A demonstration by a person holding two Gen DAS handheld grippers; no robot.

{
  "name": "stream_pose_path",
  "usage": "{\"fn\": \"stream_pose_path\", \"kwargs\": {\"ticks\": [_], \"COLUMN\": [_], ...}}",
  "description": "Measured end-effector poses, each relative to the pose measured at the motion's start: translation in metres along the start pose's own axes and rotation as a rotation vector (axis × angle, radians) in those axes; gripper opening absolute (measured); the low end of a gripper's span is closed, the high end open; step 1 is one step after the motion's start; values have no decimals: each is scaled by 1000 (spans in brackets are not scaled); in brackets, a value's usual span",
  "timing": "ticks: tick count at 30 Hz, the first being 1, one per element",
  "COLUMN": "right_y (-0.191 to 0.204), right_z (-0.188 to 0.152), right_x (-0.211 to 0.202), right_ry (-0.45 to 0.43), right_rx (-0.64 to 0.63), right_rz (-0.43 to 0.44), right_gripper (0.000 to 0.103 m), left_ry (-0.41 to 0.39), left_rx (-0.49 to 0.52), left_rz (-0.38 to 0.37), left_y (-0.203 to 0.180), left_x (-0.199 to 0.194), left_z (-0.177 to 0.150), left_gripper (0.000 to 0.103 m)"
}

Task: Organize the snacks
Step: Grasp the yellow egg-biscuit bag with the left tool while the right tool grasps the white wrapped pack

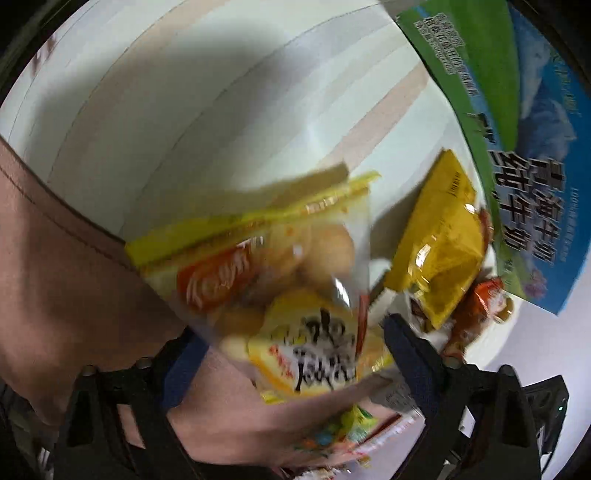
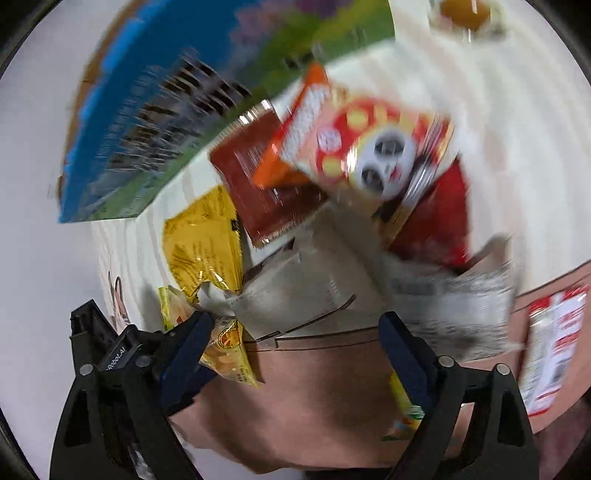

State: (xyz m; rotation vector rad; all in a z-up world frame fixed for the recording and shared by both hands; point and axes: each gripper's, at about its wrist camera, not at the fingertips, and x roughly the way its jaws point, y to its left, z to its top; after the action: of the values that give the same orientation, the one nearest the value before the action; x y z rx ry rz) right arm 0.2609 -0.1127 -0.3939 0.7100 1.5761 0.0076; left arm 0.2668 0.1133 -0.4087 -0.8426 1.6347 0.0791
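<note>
In the left wrist view a clear bag of round biscuits [image 1: 295,280] with a yellow label lies blurred between the fingers of my left gripper [image 1: 295,358]; the pads stand apart from it, open. A yellow packet [image 1: 439,243] and an orange-brown packet [image 1: 476,314] lie to its right. My right gripper [image 2: 295,332] is open over a brown cardboard flap [image 2: 314,387] and a silvery packet [image 2: 461,302]. Beyond it lie a red panda packet [image 2: 373,147], a dark red packet [image 2: 258,177] and the yellow packet [image 2: 203,243]. The biscuit bag [image 2: 229,354] sits by its left finger.
A large blue and green milk carton box [image 1: 517,147] [image 2: 184,110] stands at the far side of the striped white table [image 1: 221,110]. Brown cardboard [image 1: 74,277] fills the left. A red and white packet [image 2: 554,347] lies on the cardboard at right. A bowl [image 2: 465,14] sits far off.
</note>
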Motion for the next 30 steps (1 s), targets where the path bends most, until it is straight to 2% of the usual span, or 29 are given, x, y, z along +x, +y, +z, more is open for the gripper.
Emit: {"fn": "stream_pose_path", "kwargs": {"ticks": [3, 4, 6, 8, 9, 12, 14, 18, 20, 22, 25, 28, 29, 30], "right_y": [-3, -4, -1, 5, 9, 25, 41, 74, 79, 77, 59, 43, 41, 41], "right_z": [5, 7, 10, 8, 6, -3, -12, -41, -50, -51, -37, -31, -32, -35], "right_x": [19, 26, 38, 46, 48, 51, 53, 57, 56, 53, 50, 47, 45, 43], "right_ry": [31, 38, 48, 48, 52, 92, 132, 139, 113, 92, 82, 48, 36, 30], "right_rx": [96, 128, 153, 134, 104, -68, -251, -631, -689, -657, -504, -386, -379, -392], "right_rz": [20, 44, 48, 1, -27, -88, -175, -420, -460, -439, -355, -290, -289, -297], "right_gripper": [93, 92, 92, 85, 76, 66, 62, 58, 58, 59, 65, 64, 62, 58], "left_ry": [-30, -36, -71, -101, -106, -108, -103, -101, -109, -117, -138, -176, -183, -189], "left_rx": [112, 149, 261, 362, 396, 454, 473, 473, 466, 456, 437, 446, 459, 476], "left_rz": [66, 85, 181, 283, 312, 352, 356, 356, 365, 374, 377, 388, 393, 404], "left_y": [-10, -13, -20, -24, -24, -24, -23, -20, -19, -14, -17, -19, -31, -39], "left_x": [-3, -5, -10, -12, -13, -13, -12, -5, -1, 1, 6, 10, 17, 20], "left_z": [-4, -6, -13, -21, -25, -34, -40, -51, -54, -55, -58, -58, -58, -59], "left_gripper": [67, 67, 67, 67, 67, 67, 67, 67, 67, 67, 70, 70, 68, 60]}}
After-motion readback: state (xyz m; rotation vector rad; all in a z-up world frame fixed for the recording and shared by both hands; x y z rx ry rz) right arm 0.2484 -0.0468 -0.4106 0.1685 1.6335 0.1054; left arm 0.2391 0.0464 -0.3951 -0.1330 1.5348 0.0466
